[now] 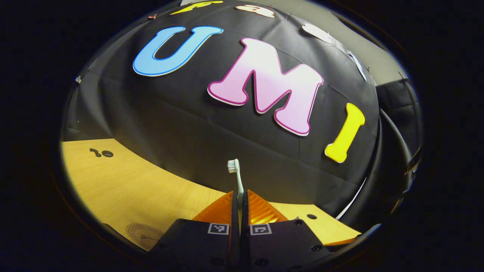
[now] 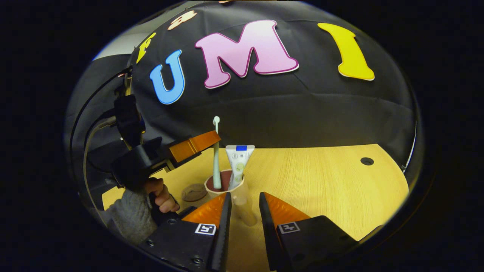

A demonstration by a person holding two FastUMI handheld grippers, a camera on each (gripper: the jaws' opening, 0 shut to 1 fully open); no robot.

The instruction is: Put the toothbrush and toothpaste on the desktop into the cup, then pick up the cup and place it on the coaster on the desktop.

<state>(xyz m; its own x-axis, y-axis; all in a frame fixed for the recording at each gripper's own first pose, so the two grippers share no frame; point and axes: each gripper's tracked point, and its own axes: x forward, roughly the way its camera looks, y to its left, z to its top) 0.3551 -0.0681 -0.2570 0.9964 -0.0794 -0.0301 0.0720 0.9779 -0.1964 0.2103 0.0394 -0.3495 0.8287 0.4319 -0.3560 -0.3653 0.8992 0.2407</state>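
1. the cup (image 2: 230,189) stands just ahead of the right gripper (image 2: 244,206), whose jaws are apart.
2. the left gripper (image 2: 196,145) and toothbrush (image 2: 216,158) crowd the cup's left side.
3. the counter (image 2: 321,181) to the cup's right lies bare.

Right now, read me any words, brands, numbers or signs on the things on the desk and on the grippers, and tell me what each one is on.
Toothpaste tube: printed label, too small to read.
Coaster: ring of print on its face, too blurred to read.
Left gripper: square coded markers, no words or numbers.
Right gripper: the same kind of squares.
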